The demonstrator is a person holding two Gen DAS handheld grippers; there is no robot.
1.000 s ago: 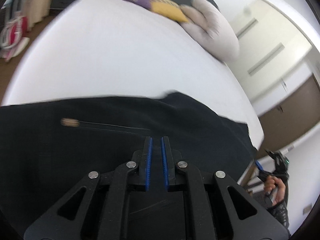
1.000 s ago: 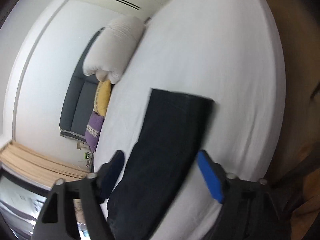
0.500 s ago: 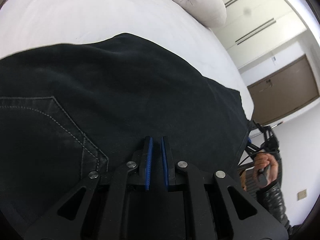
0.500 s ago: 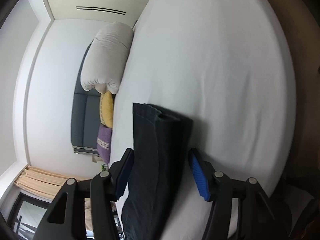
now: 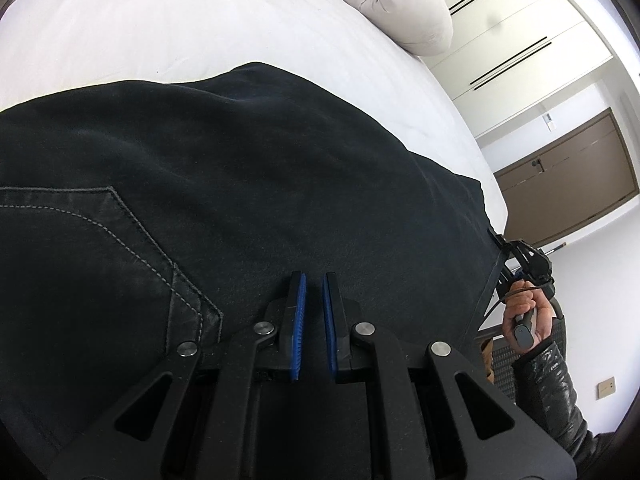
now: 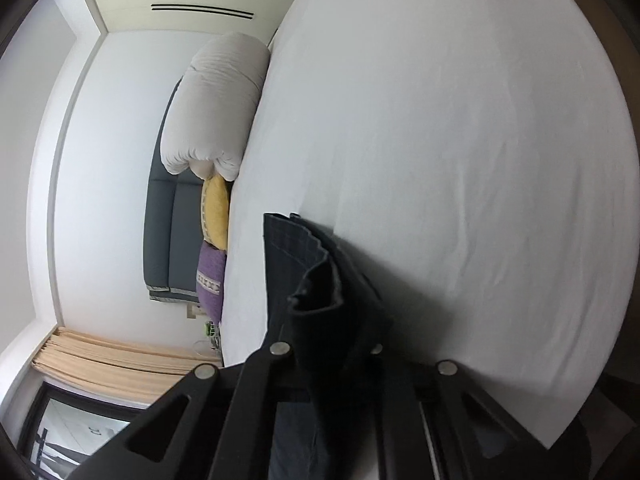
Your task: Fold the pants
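**A:** Two grippers at work. Whereabouts of the pants (image 5: pixel 280 184)?

**B:** Spread flat on the bed (image 5: pixel 160 32), back pocket (image 5: pixel 100 248) up, with the leg end reaching the bed's edge.

**A:** And the left gripper (image 5: pixel 313 312)?

**B:** Hung low over the seat, near the bed's side. Pads drawn almost together, with a slim gap left. Could not tell whether any cloth sat in that gap.

**A:** The right gripper (image 6: pixel 328 320)?

**B:** Clamped on the hem (image 6: pixel 316 276) at the bed's edge, judging by the cloth bunched up between its arms. Fingertips buried under the fabric, so not seen directly. Gripped by a hand (image 5: pixel 524 316) just off the bed's edge.

**A:** Step in hand, then?

**B:** Probably carrying the leg end over toward the waist, for a fold across the length. No fold laid down yet.

**A:** How to do it well?

**B:** Best done by catching both layers of the hem and not just the top one. Looked rumpled there, so worth a small shake to square it. Needed a high enough lift to clear the bed without dragging. Called for the waist end to be pinned or held, or else likely to slide on that smooth sheet. Wise to land hem on waistband, edges matched, and let go only once flat.
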